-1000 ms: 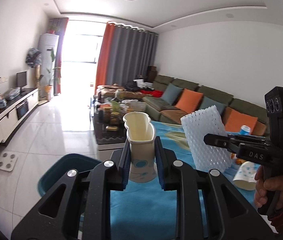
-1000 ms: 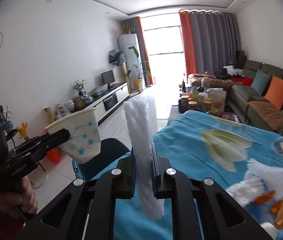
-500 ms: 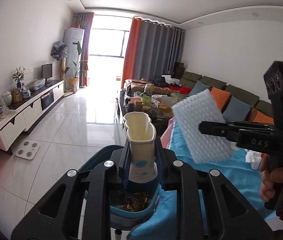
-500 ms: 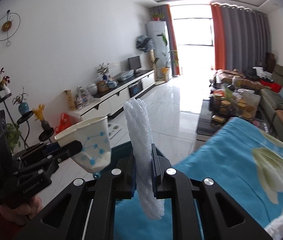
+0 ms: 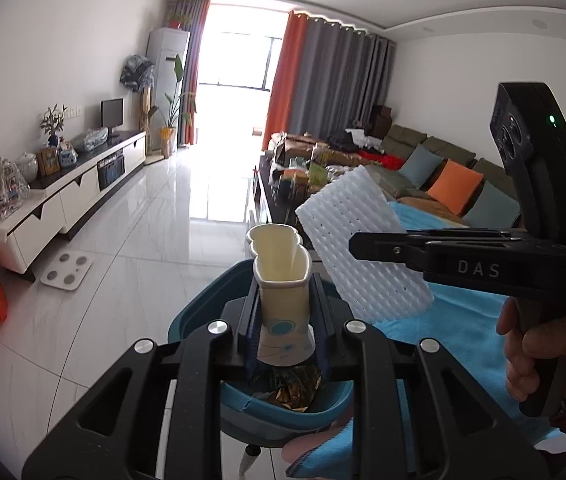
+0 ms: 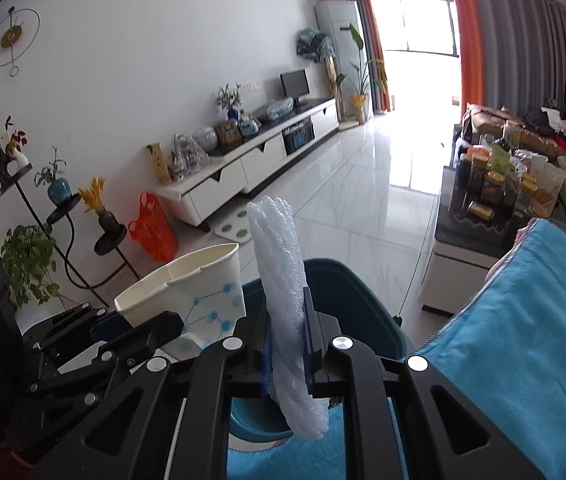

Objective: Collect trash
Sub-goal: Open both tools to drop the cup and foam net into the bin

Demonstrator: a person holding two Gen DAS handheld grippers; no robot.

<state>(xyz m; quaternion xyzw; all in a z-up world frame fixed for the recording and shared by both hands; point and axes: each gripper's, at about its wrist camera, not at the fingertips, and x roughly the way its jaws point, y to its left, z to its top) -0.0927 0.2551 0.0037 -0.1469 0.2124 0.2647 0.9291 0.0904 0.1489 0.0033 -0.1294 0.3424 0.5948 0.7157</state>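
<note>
Change: both grippers are swinging away from the blue-covered table toward the teal bin, which is now lying under them; a second ago the table was filling the view below.
Left gripper: clamping one squashed paper cup above the bin.
Right gripper: pinching one white foam net sleeve flat, over the bin's rim.
Bin: one, holding brown wrappers.
Grippers: two.
</note>
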